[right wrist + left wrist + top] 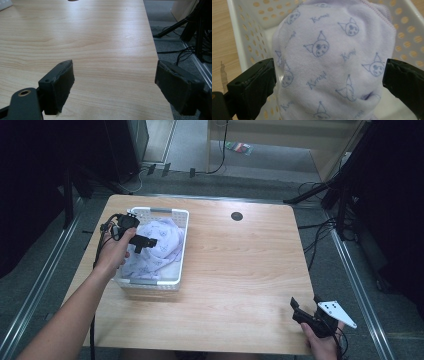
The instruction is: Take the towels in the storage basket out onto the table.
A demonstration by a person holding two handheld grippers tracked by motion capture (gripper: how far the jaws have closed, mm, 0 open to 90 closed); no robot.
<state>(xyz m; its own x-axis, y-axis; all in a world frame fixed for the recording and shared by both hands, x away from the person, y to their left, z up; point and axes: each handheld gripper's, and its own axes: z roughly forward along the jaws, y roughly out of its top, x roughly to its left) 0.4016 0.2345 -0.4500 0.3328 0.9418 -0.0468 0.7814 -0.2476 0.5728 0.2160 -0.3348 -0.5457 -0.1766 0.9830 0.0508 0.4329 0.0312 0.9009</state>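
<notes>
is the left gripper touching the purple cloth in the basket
Cannot tell. In the left gripper view the left gripper has its jaws open either side of the cloth, with no plain contact or gap.

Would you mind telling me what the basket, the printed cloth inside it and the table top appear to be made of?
Basket: likely white moulded plastic, smooth, with rows of punched round holes. Cloth: soft pale lilac terry-like fabric, fuzzy nap, stitched edge, blue cartoon print. Table: light wood-grain surface with a slight sheen, possibly laminate rather than solid wood.

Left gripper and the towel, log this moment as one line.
left gripper: open, jaws either side of lilac towel | towel: in white basket | right gripper: open over table
</notes>
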